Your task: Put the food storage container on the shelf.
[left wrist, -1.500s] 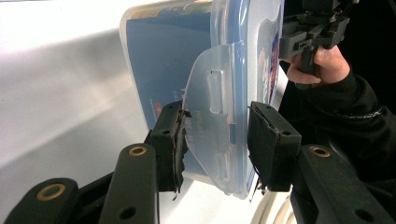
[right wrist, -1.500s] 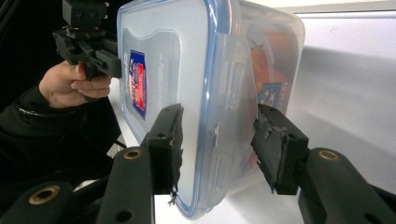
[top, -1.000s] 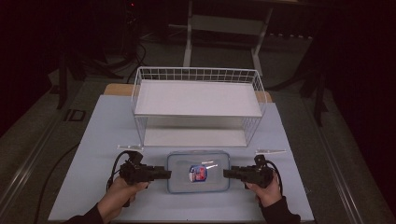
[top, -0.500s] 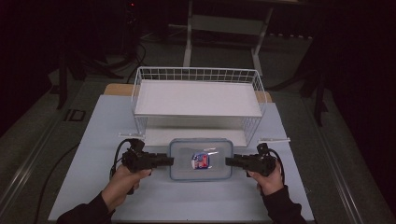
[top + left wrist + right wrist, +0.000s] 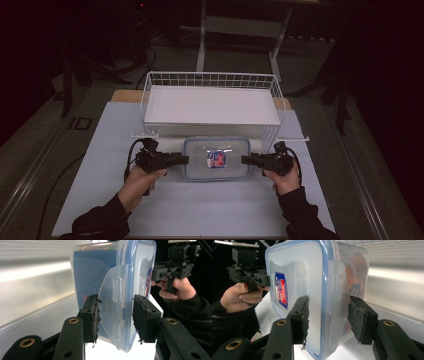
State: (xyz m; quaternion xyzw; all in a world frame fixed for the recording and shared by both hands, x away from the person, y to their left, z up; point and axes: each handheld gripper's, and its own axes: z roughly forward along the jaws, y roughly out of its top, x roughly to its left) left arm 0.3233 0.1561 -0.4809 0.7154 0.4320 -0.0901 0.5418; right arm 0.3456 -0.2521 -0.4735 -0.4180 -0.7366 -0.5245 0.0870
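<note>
A clear plastic container with a blue-rimmed lid and a red and blue label hangs between my two grippers, just in front of the white wire rack. My left gripper is shut on its left end, and the pads pinch the clip flap of the container. My right gripper grips the opposite end. In the right gripper view its jaws straddle the lid edge and wall of the container. Each gripper view shows the other hand and its gripper farther off.
The rack stands at the back of the white table mat, with a white panel on top and a low opening under it. Its wire feet stick out at both front corners. Dark floor and stands lie beyond the table.
Both hands have carried the container away from the person, toward the front of the rack, and a little upward. The grips on its two ends look unchanged.
</note>
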